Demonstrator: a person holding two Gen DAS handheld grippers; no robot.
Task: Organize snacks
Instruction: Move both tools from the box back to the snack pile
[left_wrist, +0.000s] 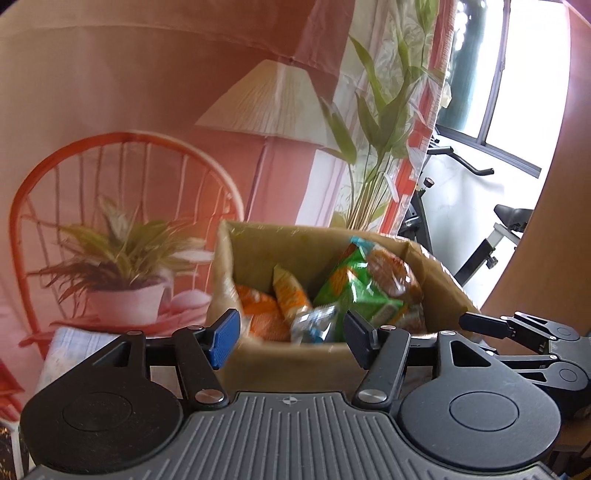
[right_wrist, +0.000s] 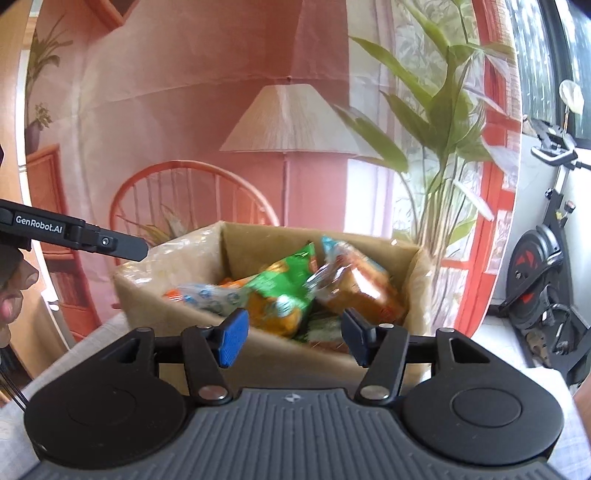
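Observation:
A brown cardboard box (left_wrist: 258, 254) stands ahead of both grippers and holds several snack packs. In the left wrist view I see orange packs (left_wrist: 264, 314), a silver-blue pack (left_wrist: 314, 325), a green pack (left_wrist: 354, 288) and a brown bread pack (left_wrist: 395, 277). In the right wrist view the box (right_wrist: 177, 314) shows a green pack (right_wrist: 284, 291), an orange bread pack (right_wrist: 362, 291) and a silver-blue pack (right_wrist: 207, 295). My left gripper (left_wrist: 290, 339) is open and empty, just before the box's near wall. My right gripper (right_wrist: 291, 339) is open and empty, also before the box.
A printed backdrop with a lamp (right_wrist: 291, 122), a chair and plants hangs behind the box. An exercise bike (right_wrist: 543, 288) stands at the right. The right gripper's body (left_wrist: 524, 343) shows at the right of the left wrist view; the left gripper's finger (right_wrist: 92, 238) at the left of the right wrist view.

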